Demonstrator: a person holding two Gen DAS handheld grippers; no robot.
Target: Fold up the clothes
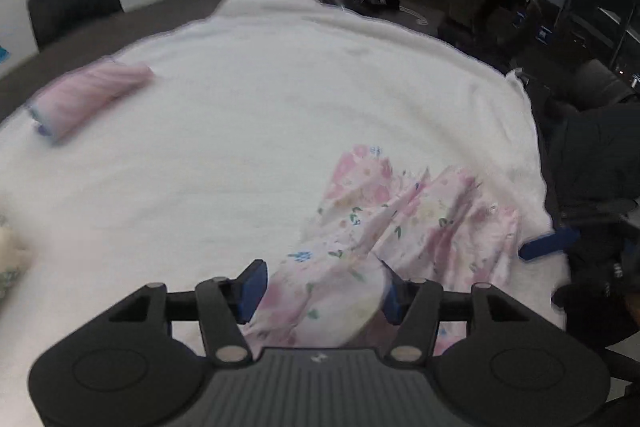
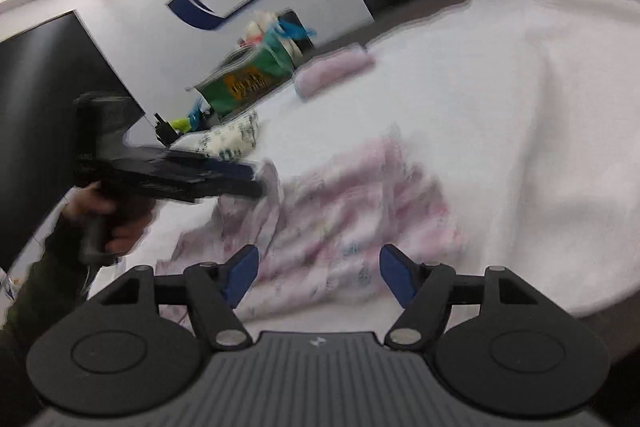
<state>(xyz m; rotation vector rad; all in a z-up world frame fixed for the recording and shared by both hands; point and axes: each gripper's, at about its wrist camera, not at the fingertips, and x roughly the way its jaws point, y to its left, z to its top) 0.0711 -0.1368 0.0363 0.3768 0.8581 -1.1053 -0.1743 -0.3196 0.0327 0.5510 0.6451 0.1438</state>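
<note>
Floral garment point(image 1: 384, 227): crumpled on white-covered desk point(image 1: 240, 131). Left hand-held gripper point(image 1: 320, 293) and right hand-held gripper point(image 2: 318, 277): both released, cloth between pads, ungripped. Advice: pinch opposite corners, spread flat before folding.

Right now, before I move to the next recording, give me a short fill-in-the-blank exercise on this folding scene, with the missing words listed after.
1. The crumpled floral garment lies on a ____ cloth that covers the table.
2. The folded garment farther back is plain ____.
3. The jaws of the right gripper stand ____, pads off the fabric.
4. In the right wrist view, the green bag stands beyond the left gripper, near the ____.

Missing words: white; pink; open; wall
</note>
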